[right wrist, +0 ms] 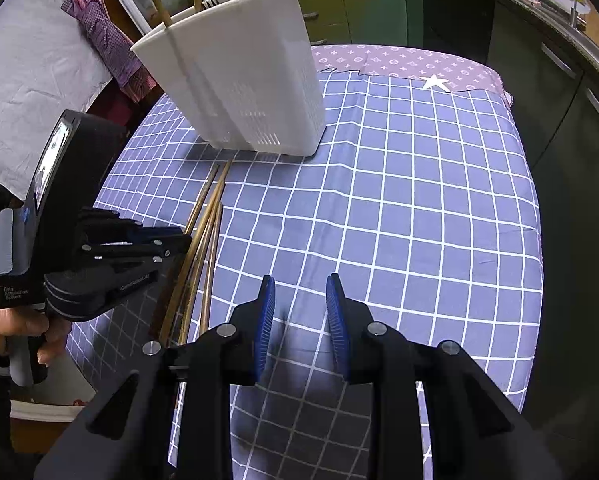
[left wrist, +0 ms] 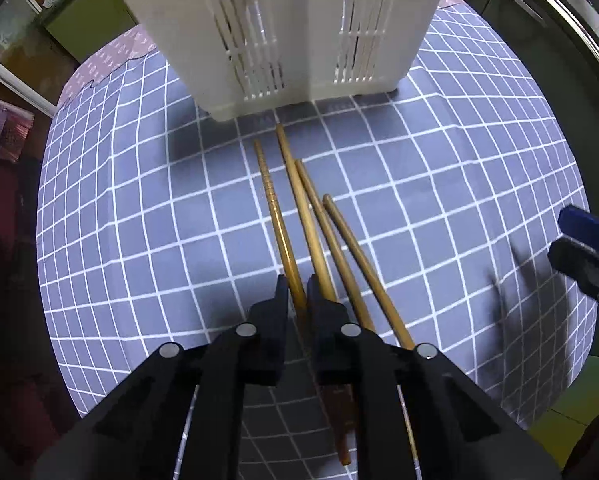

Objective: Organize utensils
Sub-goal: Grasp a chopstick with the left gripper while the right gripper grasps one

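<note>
Left wrist, chopstick (left wrist: 277,220) (apparently pinched), end hidden

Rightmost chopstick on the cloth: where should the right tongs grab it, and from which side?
Grip the rightmost chopstick mid-shaft, from straight above, jaws across its width. It lies flat on the cloth, splayed from its neighbours at the far tip; the open right tongs have bare cloth on its right side.
</note>
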